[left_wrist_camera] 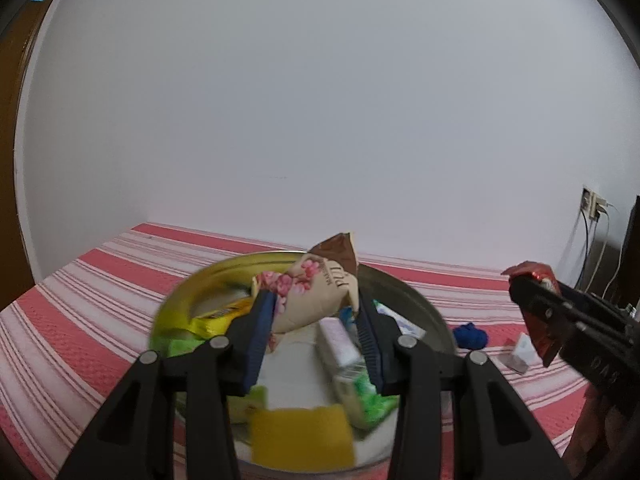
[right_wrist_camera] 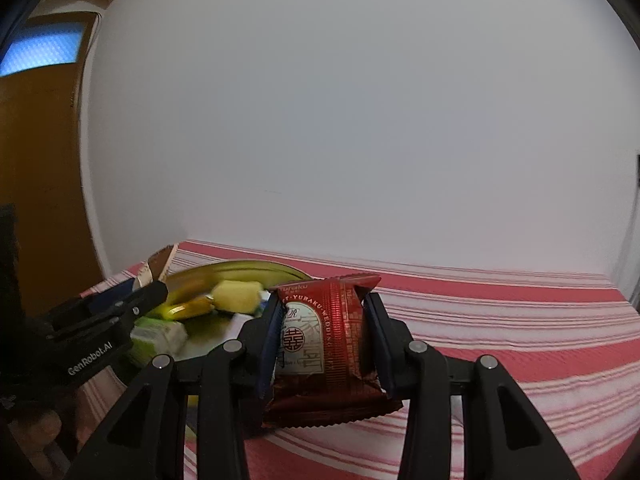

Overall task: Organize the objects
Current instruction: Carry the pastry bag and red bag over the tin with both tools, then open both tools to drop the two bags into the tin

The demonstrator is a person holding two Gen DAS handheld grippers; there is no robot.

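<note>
1. Red wrapped snack packet [right_wrist_camera: 326, 344] clamped between the pads of the right tool [right_wrist_camera: 324, 344], upright, lifted clear of the striped cloth [right_wrist_camera: 500, 320].
2. Beige floral packet [left_wrist_camera: 316, 296] pinched in the left tool [left_wrist_camera: 316, 320], hanging directly above the round metal tray [left_wrist_camera: 416, 312] full of sachets.
3. Tray lying left of the right tool, just beside it; left tool plainly nearer.
4. Probably next: lowering into the tray.

contents of metal bowl [left_wrist_camera: 416, 300] motion-blurred, labels unreadable; bowl's near rim hidden behind left gripper [left_wrist_camera: 316, 328]; small white item [left_wrist_camera: 520, 354] on cloth unidentifiable.
</note>
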